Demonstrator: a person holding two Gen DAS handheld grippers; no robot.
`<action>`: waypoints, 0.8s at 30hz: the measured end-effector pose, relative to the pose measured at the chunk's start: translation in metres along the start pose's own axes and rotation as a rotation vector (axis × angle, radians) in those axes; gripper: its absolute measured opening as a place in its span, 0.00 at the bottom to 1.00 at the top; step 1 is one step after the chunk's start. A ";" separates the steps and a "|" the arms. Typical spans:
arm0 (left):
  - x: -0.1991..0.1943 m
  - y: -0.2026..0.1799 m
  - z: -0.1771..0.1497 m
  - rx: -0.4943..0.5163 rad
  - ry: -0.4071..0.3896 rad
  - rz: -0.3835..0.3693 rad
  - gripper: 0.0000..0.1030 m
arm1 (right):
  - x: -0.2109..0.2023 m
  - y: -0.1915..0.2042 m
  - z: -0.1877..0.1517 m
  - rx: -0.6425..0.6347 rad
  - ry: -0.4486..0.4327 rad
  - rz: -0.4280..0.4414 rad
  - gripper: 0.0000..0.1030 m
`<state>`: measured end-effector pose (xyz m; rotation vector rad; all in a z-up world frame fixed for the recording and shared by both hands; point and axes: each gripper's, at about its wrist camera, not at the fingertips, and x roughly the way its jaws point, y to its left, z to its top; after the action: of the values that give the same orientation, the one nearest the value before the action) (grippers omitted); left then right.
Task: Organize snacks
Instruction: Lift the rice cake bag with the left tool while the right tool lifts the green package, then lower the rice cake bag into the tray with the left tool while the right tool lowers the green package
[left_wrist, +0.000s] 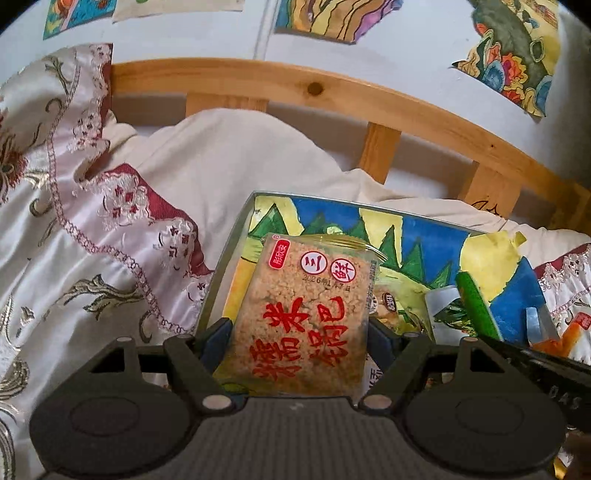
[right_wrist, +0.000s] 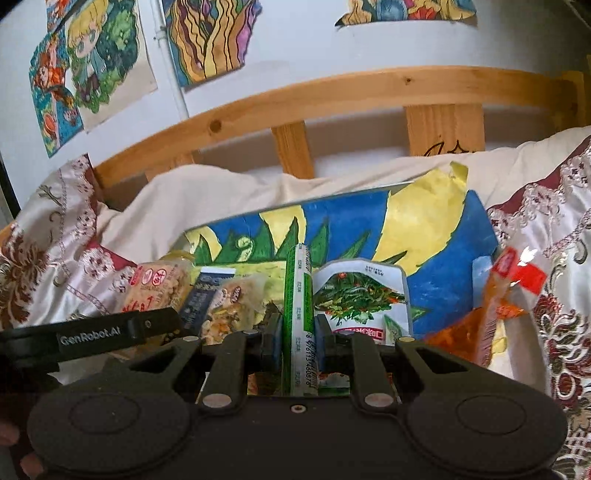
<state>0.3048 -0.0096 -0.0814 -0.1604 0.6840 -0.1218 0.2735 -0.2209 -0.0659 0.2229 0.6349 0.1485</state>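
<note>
Carrying both snacks in, you have the left gripper (left_wrist: 301, 332) clamped on the rice cracker pack (left_wrist: 303, 314) and the right gripper (right_wrist: 298, 341) pinching the green stick (right_wrist: 300, 314); next, lower each onto the painted tray (right_wrist: 443, 266) at frame centre.

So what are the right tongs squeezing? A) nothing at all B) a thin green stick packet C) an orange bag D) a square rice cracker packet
B: in the right wrist view the right tongs are pinched shut on the thin green stick packet, which stands upright between them above the painted tray.
</note>
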 end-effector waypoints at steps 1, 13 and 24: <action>0.001 0.000 0.000 0.000 0.006 0.002 0.77 | 0.002 0.000 -0.001 -0.002 0.004 -0.002 0.18; 0.009 -0.005 -0.006 0.032 0.034 0.042 0.76 | 0.015 0.005 -0.007 -0.016 0.031 -0.005 0.18; 0.011 -0.005 -0.005 0.027 0.042 0.050 0.76 | 0.025 0.013 -0.012 -0.070 0.038 -0.003 0.19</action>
<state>0.3092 -0.0168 -0.0911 -0.1152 0.7275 -0.0867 0.2849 -0.2016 -0.0862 0.1519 0.6661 0.1726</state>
